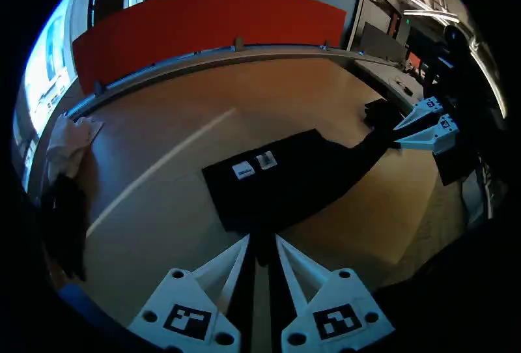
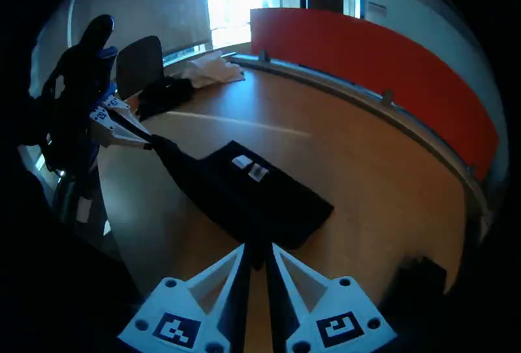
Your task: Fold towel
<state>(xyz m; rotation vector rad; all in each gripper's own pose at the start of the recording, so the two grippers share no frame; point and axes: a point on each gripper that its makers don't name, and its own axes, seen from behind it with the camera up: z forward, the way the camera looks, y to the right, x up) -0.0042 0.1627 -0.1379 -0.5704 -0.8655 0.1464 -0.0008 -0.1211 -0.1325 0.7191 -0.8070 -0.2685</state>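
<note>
Light wooden table (image 1: pixel 273 92), red partition panel (image 1: pixel 208 21) along its far edge. Black rectangular cloth towel (image 1: pixel 293 177) with two white tags (image 1: pixel 254 165) lies mid-table, stretched between the grippers. Left gripper (image 1: pixel 261 252) pinched closed on one end, right gripper (image 2: pixel 258 255) clamped on the other. Crumpled pale cloth (image 1: pixel 68 141) at table edge, well apart.

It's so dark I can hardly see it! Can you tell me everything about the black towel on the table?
The black cloth towel lies spread mostly flat on the light brown wooden table. It looks soft and thin, with two small white tags on top. The left gripper pinches one corner and the right gripper pinches another, so both corners are pulled out into points.
</note>
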